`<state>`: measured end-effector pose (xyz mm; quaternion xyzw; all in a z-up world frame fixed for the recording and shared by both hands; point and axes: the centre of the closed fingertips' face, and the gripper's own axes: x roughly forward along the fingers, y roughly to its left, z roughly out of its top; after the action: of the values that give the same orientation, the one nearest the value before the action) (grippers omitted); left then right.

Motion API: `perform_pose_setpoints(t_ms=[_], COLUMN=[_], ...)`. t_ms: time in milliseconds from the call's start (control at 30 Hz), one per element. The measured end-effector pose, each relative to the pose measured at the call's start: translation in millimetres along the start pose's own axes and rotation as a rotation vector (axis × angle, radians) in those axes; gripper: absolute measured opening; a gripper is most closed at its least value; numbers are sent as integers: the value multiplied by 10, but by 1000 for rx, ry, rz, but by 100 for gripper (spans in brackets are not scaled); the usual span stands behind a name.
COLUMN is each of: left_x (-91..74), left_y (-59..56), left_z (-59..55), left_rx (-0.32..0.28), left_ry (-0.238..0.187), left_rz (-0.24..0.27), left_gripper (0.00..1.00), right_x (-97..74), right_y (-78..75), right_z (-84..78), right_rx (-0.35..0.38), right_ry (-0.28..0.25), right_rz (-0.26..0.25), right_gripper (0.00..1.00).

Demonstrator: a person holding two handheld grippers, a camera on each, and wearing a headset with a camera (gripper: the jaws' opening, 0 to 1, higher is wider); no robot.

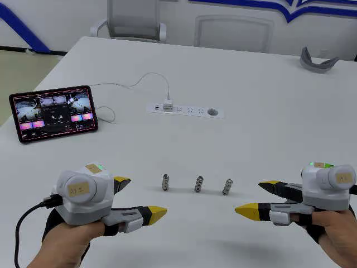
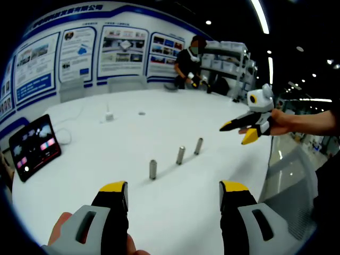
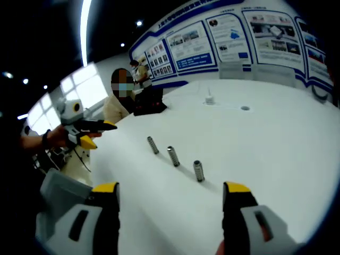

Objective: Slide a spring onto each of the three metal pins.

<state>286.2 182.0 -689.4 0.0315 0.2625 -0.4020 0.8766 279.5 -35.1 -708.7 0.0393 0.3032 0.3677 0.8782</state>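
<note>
Three short metal pins stand in a row on the white table: left [image 1: 165,182], middle [image 1: 199,183] and right [image 1: 227,186]. Each looks ribbed, like a spring coiled around it. The same row shows in the left gripper view [image 2: 180,155] and the right gripper view [image 3: 173,155]. My left gripper [image 1: 139,196] is open at the lower left, short of the row, with nothing between its yellow tips. My right gripper [image 1: 255,197] is open to the right of the row, also holding nothing. Each gripper points at the row from its own side.
A tablet [image 1: 53,113] lies at the left. A white power strip [image 1: 185,110] with a plugged charger and cable lies beyond the pins. A grey curved object [image 1: 317,60] sits far right. Chairs [image 1: 135,19] stand behind the table. A person [image 2: 190,61] stands in the background.
</note>
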Motion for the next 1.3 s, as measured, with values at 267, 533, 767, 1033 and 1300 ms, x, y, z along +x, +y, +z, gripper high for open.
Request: perform_pose_setpoints(t_ms=[267,533,767,1033,1300], left_x=[-6,-12,-23,-31,-31], left_y=[20,4,46,12,52], left_z=[32,39,38,24,-50], left_rx=[-9,0,-8,-7,-18], left_ry=[-11,-14,-16,-16,2], left_rz=[3,-7,-8,-33,-24], left_gripper=[73,75,74,71,74], right_x=[-158,-251,-286,-291,-253], right_y=[-26,-19,5,3,11], right_z=[-50,-134,-158,-212,-245], right_rx=[34,76,91,101,97], right_ry=[-55,-74,-81,-73,-59], right_rz=[-58,-91,-101,-104,-100], right_gripper=[85,86,88,90,91])
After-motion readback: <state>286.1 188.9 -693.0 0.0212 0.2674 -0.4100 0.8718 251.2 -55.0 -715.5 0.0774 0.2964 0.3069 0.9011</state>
